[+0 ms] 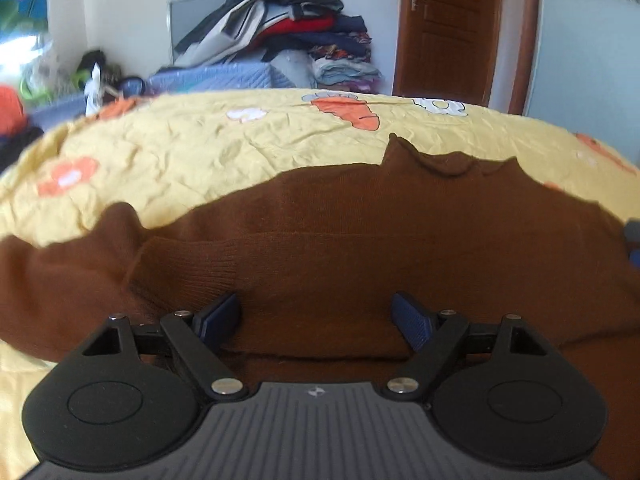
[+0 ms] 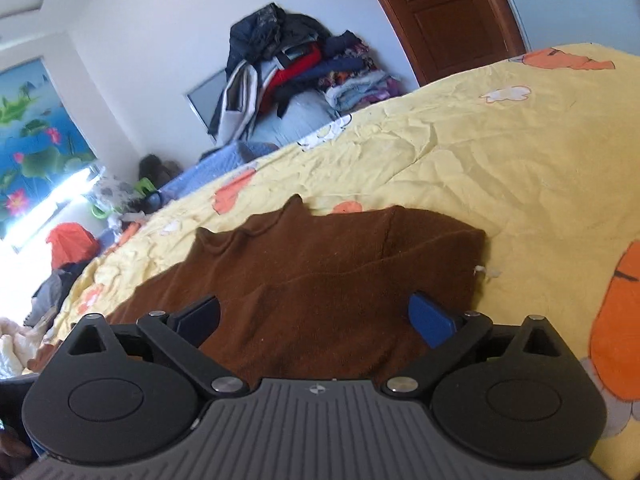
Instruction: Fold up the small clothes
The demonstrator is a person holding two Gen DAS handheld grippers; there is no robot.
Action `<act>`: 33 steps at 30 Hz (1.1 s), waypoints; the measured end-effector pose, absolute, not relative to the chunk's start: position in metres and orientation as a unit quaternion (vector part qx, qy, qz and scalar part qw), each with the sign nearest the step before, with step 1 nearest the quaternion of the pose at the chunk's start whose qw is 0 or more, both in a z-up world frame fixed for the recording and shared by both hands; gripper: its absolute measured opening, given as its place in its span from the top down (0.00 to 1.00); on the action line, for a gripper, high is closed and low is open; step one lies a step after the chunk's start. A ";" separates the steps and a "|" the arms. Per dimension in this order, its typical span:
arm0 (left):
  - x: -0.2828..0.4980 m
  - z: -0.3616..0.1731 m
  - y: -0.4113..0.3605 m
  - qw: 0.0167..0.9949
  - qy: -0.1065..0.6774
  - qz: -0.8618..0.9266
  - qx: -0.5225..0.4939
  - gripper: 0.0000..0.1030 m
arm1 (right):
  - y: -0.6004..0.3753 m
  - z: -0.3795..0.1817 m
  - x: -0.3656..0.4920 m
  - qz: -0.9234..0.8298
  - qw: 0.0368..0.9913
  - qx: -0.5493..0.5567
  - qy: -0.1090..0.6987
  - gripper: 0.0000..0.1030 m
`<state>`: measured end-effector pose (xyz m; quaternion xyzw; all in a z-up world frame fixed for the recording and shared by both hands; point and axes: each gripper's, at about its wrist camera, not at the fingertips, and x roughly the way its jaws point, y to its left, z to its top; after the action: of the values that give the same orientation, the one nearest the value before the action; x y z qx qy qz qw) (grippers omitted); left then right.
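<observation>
The brown knitted sweater (image 1: 340,248) lies flat on the yellow flowered bed sheet (image 1: 200,148), collar pointing away, long axis crosswise. Left gripper (image 1: 316,316) and right gripper (image 2: 316,316) both hover over it, fingers spread, grasping nothing, about equally near.

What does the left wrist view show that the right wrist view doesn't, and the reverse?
Left wrist only: the brown sweater's left sleeve lying folded across its body.
Right wrist only: the sweater's right edge and a lotus picture on the wall.
Both: the brown sweater on the yellow bedspread, the clothes pile, the door, and an open tool over the sweater.
</observation>
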<state>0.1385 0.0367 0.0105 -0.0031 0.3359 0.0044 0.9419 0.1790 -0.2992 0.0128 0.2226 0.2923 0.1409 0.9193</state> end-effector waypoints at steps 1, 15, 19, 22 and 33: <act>0.133 0.015 0.039 0.945 0.325 0.006 -0.010 0.18 | -0.298 0.013 0.179 0.140 0.921 0.217 0.293 0.03; 0.053 0.032 0.354 0.849 0.168 0.273 -0.420 0.18 | -0.279 0.017 0.180 0.133 0.932 0.159 0.296 0.00; 0.067 0.015 0.413 0.810 0.170 0.288 -0.482 0.19 | -0.278 0.017 0.180 0.131 0.933 0.157 0.296 0.00; 0.081 0.015 0.422 0.817 0.168 0.290 -0.470 0.39 | -0.277 0.017 0.180 0.129 0.934 0.154 0.297 0.00; 0.096 0.035 0.400 0.846 0.193 0.319 -0.381 0.96 | -0.274 0.018 0.179 0.126 0.935 0.146 0.298 0.00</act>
<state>0.0961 0.3997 0.0350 -0.3809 0.1926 0.3188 0.8463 0.1790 -0.2738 0.0178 0.1462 0.2981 0.1259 0.9348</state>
